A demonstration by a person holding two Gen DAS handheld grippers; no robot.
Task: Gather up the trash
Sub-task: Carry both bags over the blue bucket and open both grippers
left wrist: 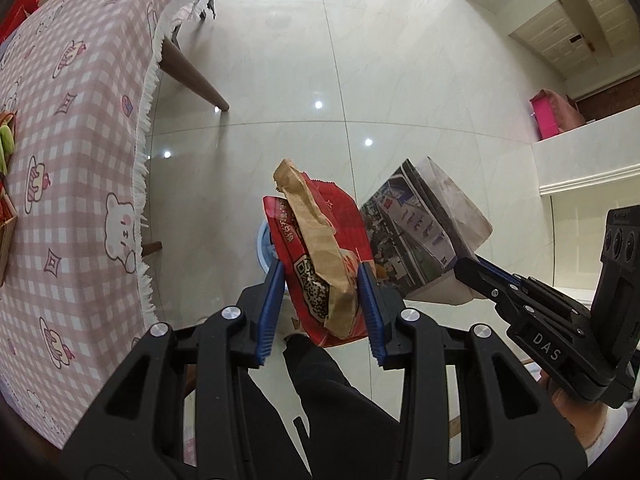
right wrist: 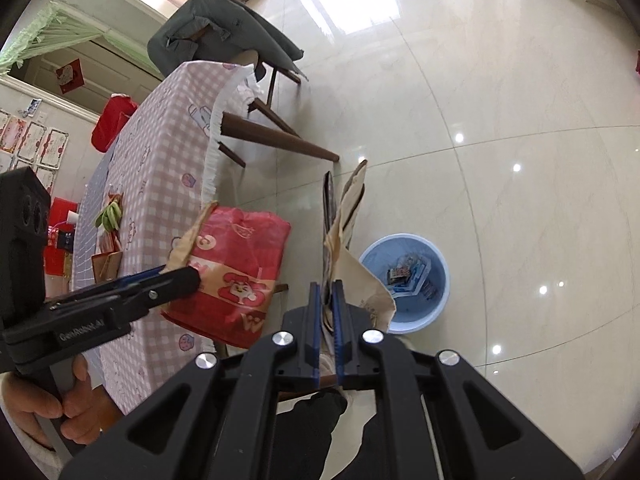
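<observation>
My left gripper points down at the floor, shut on a red snack bag with a crumpled brown paper strip lying against it. The right wrist view shows this same left gripper and red bag beside the table. My right gripper is shut on a folded printed paper, seen edge-on. From the left wrist view, the right gripper holds the printed paper at its lower corner. A blue bin on the floor just beyond the paper holds some wrappers; the bin is mostly hidden behind the red bag.
A table with a pink checked cloth stands to the left, its brown leg slanting to the floor. A chair draped with a grey garment stands at its far end. Glossy tiled floor spreads to the right. A person's dark trouser leg is below.
</observation>
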